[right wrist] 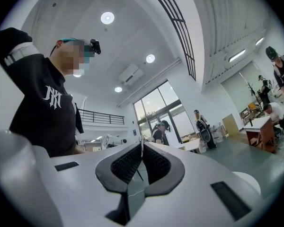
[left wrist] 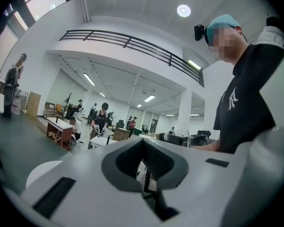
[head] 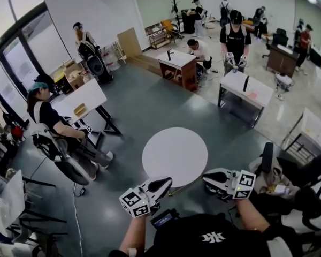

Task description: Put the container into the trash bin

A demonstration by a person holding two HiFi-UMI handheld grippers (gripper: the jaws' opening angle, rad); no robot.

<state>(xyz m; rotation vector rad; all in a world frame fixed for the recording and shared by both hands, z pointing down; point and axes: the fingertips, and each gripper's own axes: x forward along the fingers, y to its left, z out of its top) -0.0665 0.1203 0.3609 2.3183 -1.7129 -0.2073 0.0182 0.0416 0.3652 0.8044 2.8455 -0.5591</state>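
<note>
it seems no pick is begun: the left gripper [head: 161,184] and the right gripper [head: 209,178], both pressed together and empty, hang at the near edge of the round table [head: 175,155], and no container shows in any view, so the next move is to find it.

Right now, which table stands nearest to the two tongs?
The round white table, the only round one, just ahead of them; the rectangular tables stand farther off.

The left gripper [left wrist: 143,142] has its jaws pressed together with nothing between them. Beyond its left side, the edge of a round white table [left wrist: 40,171] shows. A person in a black shirt [left wrist: 246,98] stands close on the right. A dark balcony railing [left wrist: 132,44] runs overhead, and several people [left wrist: 102,119] stand far back.
</note>
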